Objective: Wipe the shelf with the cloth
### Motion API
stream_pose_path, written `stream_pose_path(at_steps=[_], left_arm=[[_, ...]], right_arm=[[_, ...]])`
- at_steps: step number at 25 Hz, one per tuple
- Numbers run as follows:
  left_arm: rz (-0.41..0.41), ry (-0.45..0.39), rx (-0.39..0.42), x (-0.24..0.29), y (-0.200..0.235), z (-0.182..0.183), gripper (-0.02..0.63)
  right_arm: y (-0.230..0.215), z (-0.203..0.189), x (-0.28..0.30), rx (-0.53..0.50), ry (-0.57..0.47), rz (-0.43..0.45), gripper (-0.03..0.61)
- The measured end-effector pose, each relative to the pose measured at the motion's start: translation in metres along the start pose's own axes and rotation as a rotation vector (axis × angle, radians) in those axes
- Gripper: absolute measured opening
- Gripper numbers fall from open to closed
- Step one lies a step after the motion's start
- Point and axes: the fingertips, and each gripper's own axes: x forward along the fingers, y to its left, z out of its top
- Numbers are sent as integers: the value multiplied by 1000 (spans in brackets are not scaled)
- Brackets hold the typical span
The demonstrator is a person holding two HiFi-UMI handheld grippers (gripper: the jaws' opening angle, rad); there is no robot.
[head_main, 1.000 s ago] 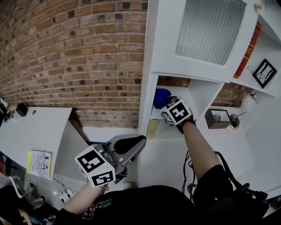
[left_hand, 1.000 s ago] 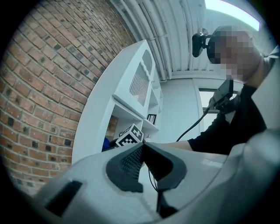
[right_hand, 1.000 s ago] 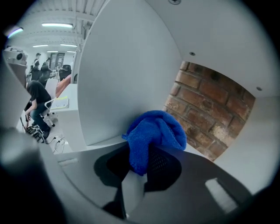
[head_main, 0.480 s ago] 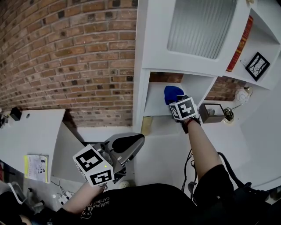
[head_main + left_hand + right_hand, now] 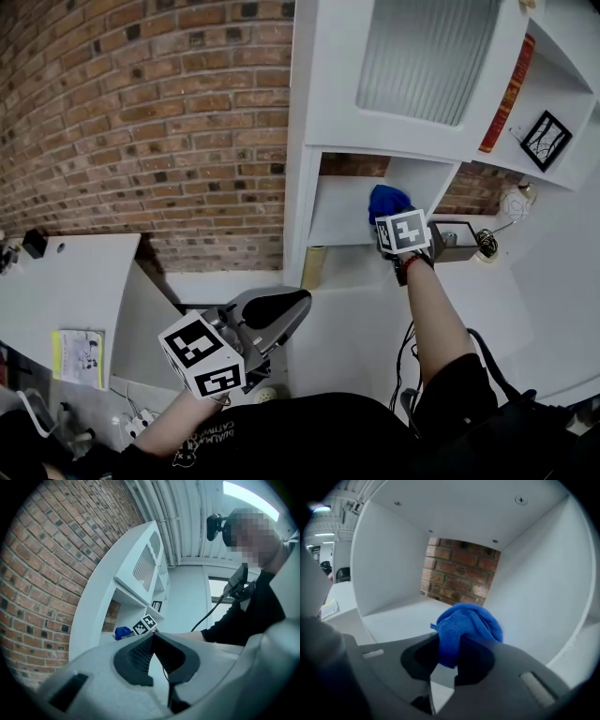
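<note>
Fingers [image 5: 476, 654] of the right gripper [image 5: 449, 653] are clenching the blue cloth [image 5: 468, 620], which is bulging forward at frame centre, over the shelf floor [image 5: 393, 619]; the left gripper [image 5: 152, 639], farther off, is pressing together on nothing.

bunched blue cloth [image 5: 466, 623] sits over the white shelf [image 5: 401, 618] toward its right side.

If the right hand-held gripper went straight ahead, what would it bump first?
The cloth in the right hand-held gripper would probably hit the brick wall at the back of the shelf first. Depth is unclear, so it might brush the shelf floor sooner.
</note>
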Motion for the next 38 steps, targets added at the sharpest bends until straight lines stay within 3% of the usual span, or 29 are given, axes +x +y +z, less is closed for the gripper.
stream_pose_path(at_steps=[2, 5, 7, 9, 11, 16, 27, 38], left_arm=[[11, 1, 2, -3, 0, 0, -2], [26, -9, 0, -6, 0, 2, -2], [21, -10, -4, -7, -4, 2, -2], [15, -10, -10, -8, -8, 0, -2], [22, -8, -9, -12, -11, -1, -2], [50, -3, 0, -20, -12, -2, -2], [37, -2, 4, -15, -20, -2, -2], [-1, 3, 0, 10, -27, -7, -2]], right_arm=[[26, 21, -9, 2, -99, 90, 64], [90, 54, -27, -26, -241, 319, 64], [132, 63, -35, -95, -280, 435, 64], [159, 60, -36, -176, -276, 470, 64], [168, 51, -31, -220, -238, 464, 63], [157, 29, -16, -198, -144, 424, 63], [79, 0, -12, 18, -115, 230, 66], [-5, -33, -21, 138, -74, 49, 67]])
